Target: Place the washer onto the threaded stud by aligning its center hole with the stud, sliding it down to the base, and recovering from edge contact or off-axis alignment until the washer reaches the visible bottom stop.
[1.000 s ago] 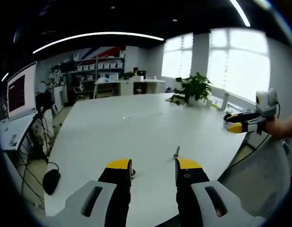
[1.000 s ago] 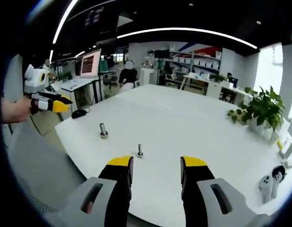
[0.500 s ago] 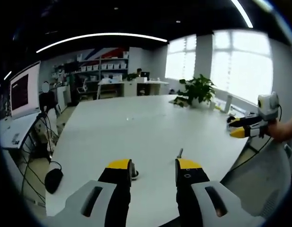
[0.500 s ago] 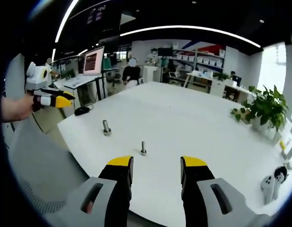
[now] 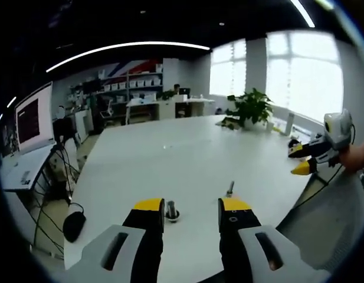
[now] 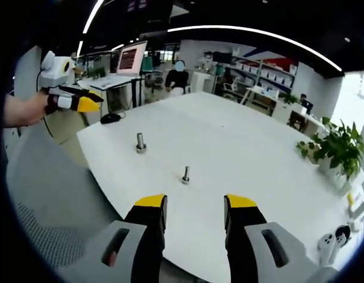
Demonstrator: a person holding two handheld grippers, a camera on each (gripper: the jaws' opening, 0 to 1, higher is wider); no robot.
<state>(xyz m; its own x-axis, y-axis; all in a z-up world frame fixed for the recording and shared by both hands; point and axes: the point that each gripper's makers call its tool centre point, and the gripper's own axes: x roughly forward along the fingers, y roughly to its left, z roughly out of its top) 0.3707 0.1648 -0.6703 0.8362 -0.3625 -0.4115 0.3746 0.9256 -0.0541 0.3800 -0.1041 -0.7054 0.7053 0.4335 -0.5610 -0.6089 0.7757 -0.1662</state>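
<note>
Two upright metal parts stand on the white table (image 6: 240, 141). The taller threaded stud (image 6: 140, 142) has a wider ring at its foot; whether that ring is the washer is too small to tell. A shorter bolt (image 6: 185, 174) stands nearer my right gripper (image 6: 195, 203), which is open and holds nothing. In the left gripper view the stud (image 5: 171, 210) sits just beyond my open left gripper (image 5: 191, 206), close to its left jaw, and the bolt (image 5: 230, 188) lies right of it. Each gripper hangs off the table's edge in the other's view: right gripper (image 5: 308, 159), left gripper (image 6: 75, 101).
A grey mesh chair (image 6: 52, 194) sits below the table's near corner. A black mouse (image 5: 74, 224) lies off the table's left side. A potted plant (image 5: 249, 109) and small items stand at the far side. Two white controllers (image 6: 332, 239) lie at the right edge.
Both views have shifted a little with the hands. In the left gripper view the stud has come out from behind the left jaw. Nothing on the table moved; both grippers stay open.
</note>
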